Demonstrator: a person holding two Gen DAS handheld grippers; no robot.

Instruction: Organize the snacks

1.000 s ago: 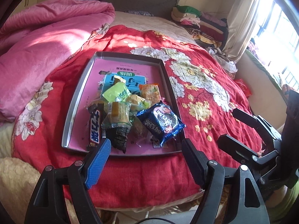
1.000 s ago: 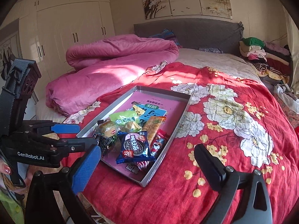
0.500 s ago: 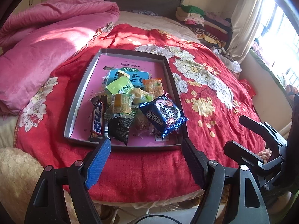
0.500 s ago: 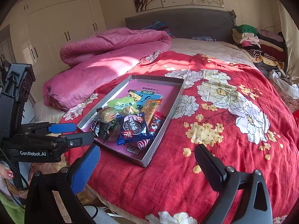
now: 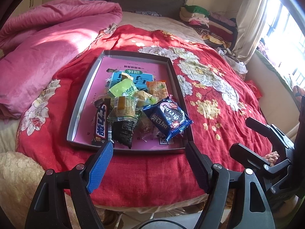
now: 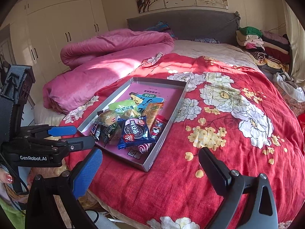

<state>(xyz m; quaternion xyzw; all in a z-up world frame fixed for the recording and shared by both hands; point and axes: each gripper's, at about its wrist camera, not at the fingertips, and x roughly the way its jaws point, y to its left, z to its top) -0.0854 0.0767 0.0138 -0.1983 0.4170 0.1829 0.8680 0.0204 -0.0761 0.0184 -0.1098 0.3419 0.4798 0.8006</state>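
A pink quilt [image 5: 47, 43] is seen at ten o'clock. The left gripper [image 5: 148, 164] is held wide apart and empty, just short of the tray [image 5: 80, 103], where the snacks [image 5: 141, 110] are piled. The right gripper [image 6: 150, 164] is likewise spread and empty over the red bedspread [image 6: 238, 152], the tray at eleven o'clock.

Harsh sun from window [image 5: 286, 30], glare there; dappled shadows; fisheye-bent dark corners; sharp.
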